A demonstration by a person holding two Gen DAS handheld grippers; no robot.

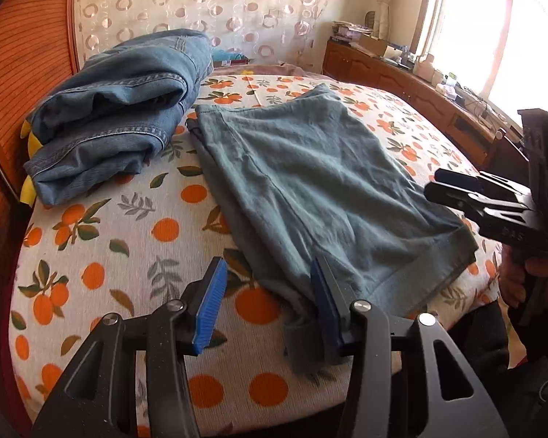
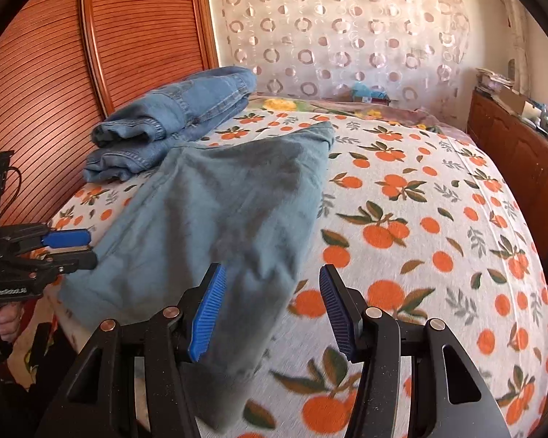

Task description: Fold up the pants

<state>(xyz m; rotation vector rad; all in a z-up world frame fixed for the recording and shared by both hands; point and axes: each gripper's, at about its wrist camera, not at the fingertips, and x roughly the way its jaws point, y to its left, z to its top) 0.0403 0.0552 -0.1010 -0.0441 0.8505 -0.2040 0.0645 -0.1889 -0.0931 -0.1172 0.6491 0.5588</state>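
The bed's orange-printed cotton sheet [image 1: 102, 241] serves as the folding surface. Ahead of both grippers lie the grey-green soft cloth pants [image 1: 310, 189], partly folded, waistband nearest. Beyond, to the left, folded blue denim jeans [image 1: 120, 109] sit finished. The left gripper [image 1: 268, 304] and right gripper [image 2: 272, 308] gape wide at opposite near corners, likely readying a grasp.

1. I'm in a home bedroom: a bed [image 2: 438, 219] with an orange-print sheet.
2. Circle-pattern curtain [image 2: 339, 36], wooden slatted panel [image 2: 54, 91].
3. Cluttered wooden cabinet [image 1: 402, 76] under a window [image 1: 493, 36], bottles maybe.
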